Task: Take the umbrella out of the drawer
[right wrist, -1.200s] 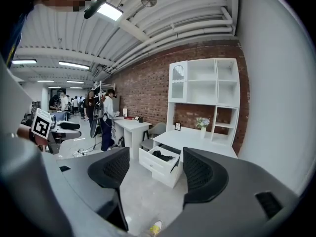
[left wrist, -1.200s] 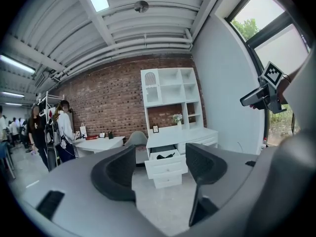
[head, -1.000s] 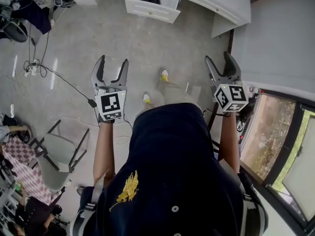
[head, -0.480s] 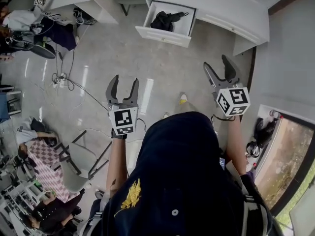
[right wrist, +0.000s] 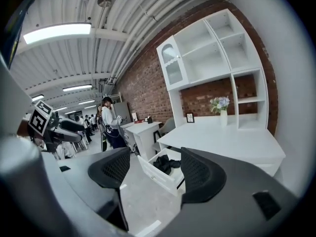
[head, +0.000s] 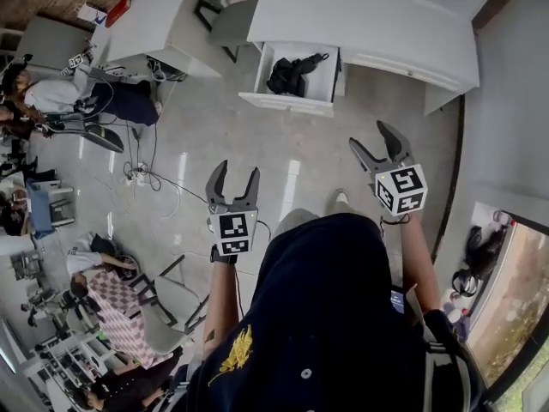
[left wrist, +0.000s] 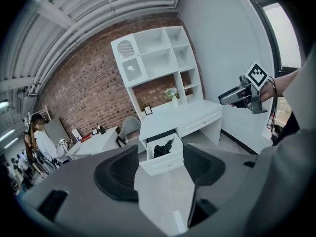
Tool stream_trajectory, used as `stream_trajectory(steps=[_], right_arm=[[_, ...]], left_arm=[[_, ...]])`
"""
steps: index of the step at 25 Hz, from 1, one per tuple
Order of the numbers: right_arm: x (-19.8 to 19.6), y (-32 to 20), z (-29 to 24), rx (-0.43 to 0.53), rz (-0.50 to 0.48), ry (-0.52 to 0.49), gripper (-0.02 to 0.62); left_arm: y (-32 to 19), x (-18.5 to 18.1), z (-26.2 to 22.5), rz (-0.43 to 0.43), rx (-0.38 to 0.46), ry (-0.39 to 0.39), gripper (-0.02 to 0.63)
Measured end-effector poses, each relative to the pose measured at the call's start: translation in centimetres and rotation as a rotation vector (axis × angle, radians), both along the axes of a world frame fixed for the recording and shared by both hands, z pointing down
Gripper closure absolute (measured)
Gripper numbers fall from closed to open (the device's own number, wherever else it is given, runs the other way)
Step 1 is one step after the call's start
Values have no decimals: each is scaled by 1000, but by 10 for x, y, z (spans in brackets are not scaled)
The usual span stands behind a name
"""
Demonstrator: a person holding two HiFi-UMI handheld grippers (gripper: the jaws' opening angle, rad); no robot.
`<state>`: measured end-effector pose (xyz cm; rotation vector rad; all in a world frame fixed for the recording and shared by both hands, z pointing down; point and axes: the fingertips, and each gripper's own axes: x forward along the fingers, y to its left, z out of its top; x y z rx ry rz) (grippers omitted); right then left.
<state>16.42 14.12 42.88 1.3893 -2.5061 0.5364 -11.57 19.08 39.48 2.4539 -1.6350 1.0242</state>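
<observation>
Umbrella (head: 290, 75) lies in open drawer (head: 287, 103), near a chair (head: 226, 15).

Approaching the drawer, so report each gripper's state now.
Left gripper: open, empty; jaws have just been closing slightly, nothing between them.
Right gripper: open, nothing between its jaws.

A black folded umbrella (head: 290, 75) is seen lying loosely bunched inside a white drawer (head: 287, 104), flat on the drawer bottom, with a thin dark end stuck out toward the desk side. The drawer is pulled fully open from the left part of a white desk (head: 369, 15); its panelled front is faced toward the grey floor (head: 257, 153).
</observation>
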Motion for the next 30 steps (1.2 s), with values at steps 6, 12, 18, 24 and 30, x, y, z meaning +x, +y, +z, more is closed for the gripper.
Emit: stream_trajectory(steps=[6, 12, 18, 24, 30], right_arm=[[20, -13, 22, -65, 31, -21, 258], [30, -26, 31, -90, 54, -10, 257], [45, -42, 33, -106, 142, 61, 256], [45, -89, 19, -104, 265, 84, 256], [19, -133, 13, -132, 311, 145, 256]], left_arm=[[-9, 8, 14, 64, -94, -93, 307], [-47, 14, 19, 85, -103, -93, 307], [-108, 12, 30, 95, -68, -30, 349], [-199, 5, 35, 170, -76, 34, 307], [-271, -8, 60, 239, -117, 131, 268]])
